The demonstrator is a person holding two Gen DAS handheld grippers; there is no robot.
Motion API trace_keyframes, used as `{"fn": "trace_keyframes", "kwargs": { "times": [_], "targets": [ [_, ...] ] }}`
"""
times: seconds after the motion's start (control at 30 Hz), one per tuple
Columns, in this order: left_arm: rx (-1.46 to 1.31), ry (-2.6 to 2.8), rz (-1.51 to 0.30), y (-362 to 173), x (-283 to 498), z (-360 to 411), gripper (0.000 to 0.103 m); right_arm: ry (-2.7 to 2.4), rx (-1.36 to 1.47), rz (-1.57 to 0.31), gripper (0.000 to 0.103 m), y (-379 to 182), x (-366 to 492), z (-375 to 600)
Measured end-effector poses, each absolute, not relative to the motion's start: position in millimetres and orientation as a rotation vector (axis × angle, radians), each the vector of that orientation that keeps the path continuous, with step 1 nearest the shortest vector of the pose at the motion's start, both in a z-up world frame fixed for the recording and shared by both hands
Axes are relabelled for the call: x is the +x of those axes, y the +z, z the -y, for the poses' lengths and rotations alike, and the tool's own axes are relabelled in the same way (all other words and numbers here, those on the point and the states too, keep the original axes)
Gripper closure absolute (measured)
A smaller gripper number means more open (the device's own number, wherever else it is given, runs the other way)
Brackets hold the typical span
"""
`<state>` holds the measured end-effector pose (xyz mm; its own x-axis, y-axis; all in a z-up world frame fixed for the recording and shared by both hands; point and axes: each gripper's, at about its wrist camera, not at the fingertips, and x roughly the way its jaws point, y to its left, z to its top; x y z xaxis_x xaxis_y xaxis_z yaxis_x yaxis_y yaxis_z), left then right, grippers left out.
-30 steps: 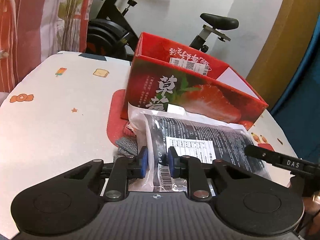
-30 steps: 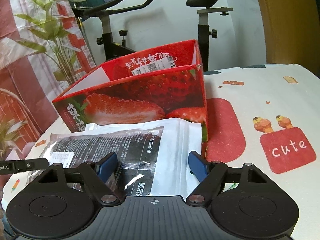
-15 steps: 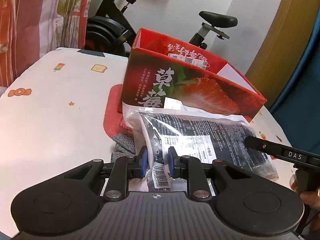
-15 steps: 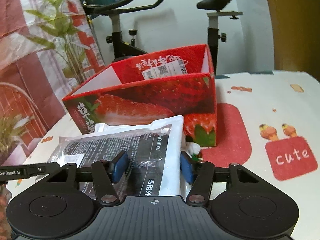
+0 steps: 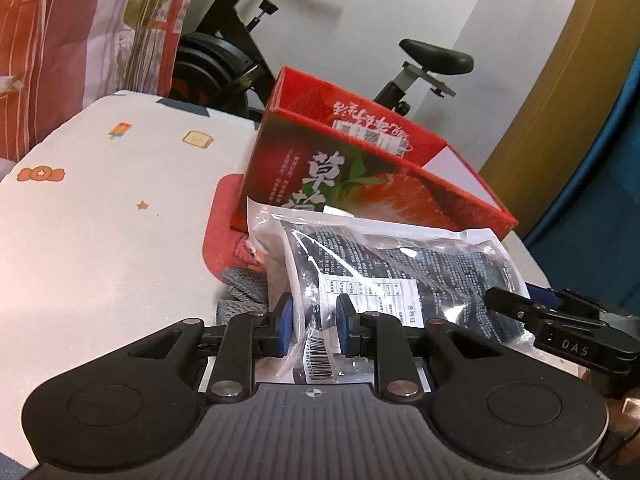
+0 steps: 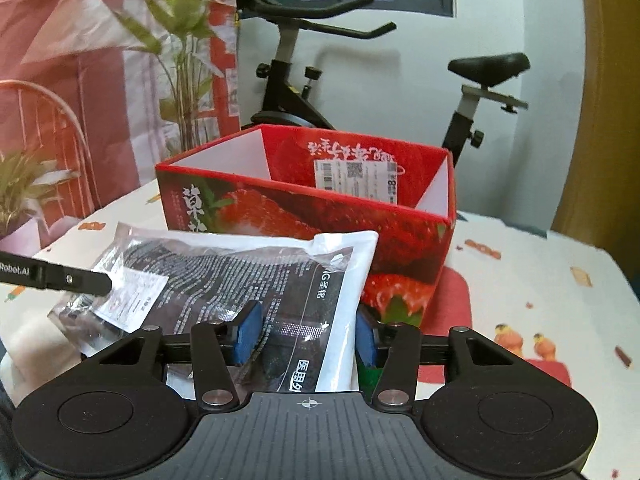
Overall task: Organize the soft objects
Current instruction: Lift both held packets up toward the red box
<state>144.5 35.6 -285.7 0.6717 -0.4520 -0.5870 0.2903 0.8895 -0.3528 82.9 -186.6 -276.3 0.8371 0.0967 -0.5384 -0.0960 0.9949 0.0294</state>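
A clear plastic packet (image 5: pixel 400 276) with dark printed contents is held up off the table by both grippers. My left gripper (image 5: pixel 314 325) is shut on its barcode end. My right gripper (image 6: pixel 306 338) is shut on the other, white-edged end (image 6: pixel 344 280). The right gripper's finger (image 5: pixel 516 308) shows at the packet's far side in the left wrist view. The open red strawberry box (image 6: pixel 320 216) stands just behind the packet, also seen in the left wrist view (image 5: pixel 360 176). Its inside looks empty where visible.
A grey knitted item (image 5: pixel 244 290) lies on the table under the packet's left end. The table has a white cartoon-print cloth (image 5: pixel 100 208). An exercise bike (image 6: pixel 296 96) and a plant (image 6: pixel 180 60) stand behind the table.
My right gripper has closed from wide open onto the packet's end. Both grippers have lifted the packet, and the box now sits lower in view.
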Motion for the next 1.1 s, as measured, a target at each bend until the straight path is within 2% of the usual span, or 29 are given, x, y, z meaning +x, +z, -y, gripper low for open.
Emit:
{"fn": "trace_keyframes", "kwargs": {
  "times": [0.53, 0.83, 1.1],
  "targets": [
    [-0.294, -0.447, -0.543, -226, 141, -48, 0.08, 0.168, 0.073, -0.463, 0.057, -211, 84, 200],
    [-0.192, -0.454, -0.469, -184, 184, -28, 0.078, 0.196, 0.144, -0.441, 0.057, -172, 143, 231],
    [-0.187, -0.462, -0.487, -175, 231, -13, 0.078, 0.184, 0.146, -0.448, 0.057, -174, 196, 251]
  ]
}}
